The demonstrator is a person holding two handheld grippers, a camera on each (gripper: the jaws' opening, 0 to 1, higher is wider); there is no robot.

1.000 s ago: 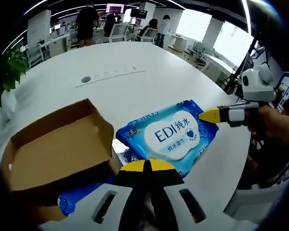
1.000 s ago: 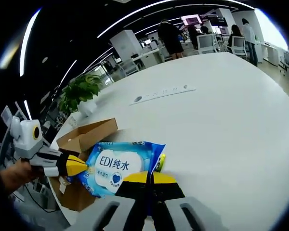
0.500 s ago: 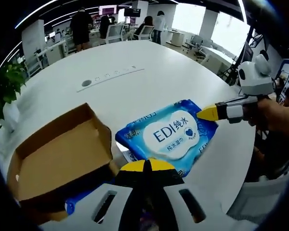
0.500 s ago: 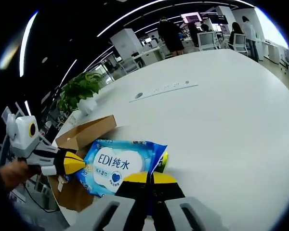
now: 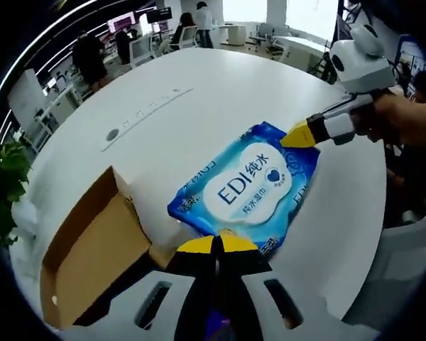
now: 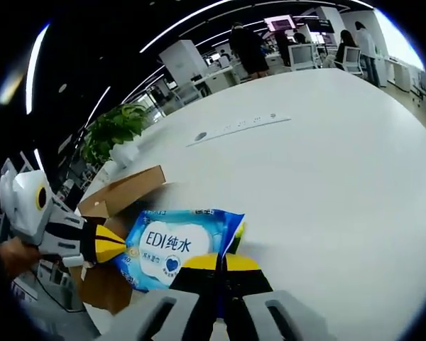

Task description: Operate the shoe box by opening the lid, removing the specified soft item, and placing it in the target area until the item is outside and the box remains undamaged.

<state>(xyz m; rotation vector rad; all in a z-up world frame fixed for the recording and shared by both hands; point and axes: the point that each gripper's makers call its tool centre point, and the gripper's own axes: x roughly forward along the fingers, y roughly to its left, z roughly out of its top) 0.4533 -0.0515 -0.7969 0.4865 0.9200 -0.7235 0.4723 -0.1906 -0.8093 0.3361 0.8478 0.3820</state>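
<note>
In the left gripper view the open cardboard shoe box [image 5: 92,263] sits at the left on the white table [image 5: 199,106], lid already up. Just right of it the blue wet-wipe pack [image 5: 247,186] is out of the box and stretched between the two tools. The left gripper [image 5: 214,245] has its yellow-tipped jaws pressed together on the pack's near edge, and the right gripper [image 5: 298,135] pinches the far corner, its jaws likewise closed on the wrapper. In the right gripper view the order holds: the left gripper [image 6: 112,246] at the left on one end, the pack [image 6: 176,245] mid-frame, the right gripper [image 6: 216,264] clamped on the near edge, the box [image 6: 121,199] behind. My reading is that the carry-to-target step is in hand; next, both tools should lower the pack flat onto bare table away from the box, then release together.
</note>
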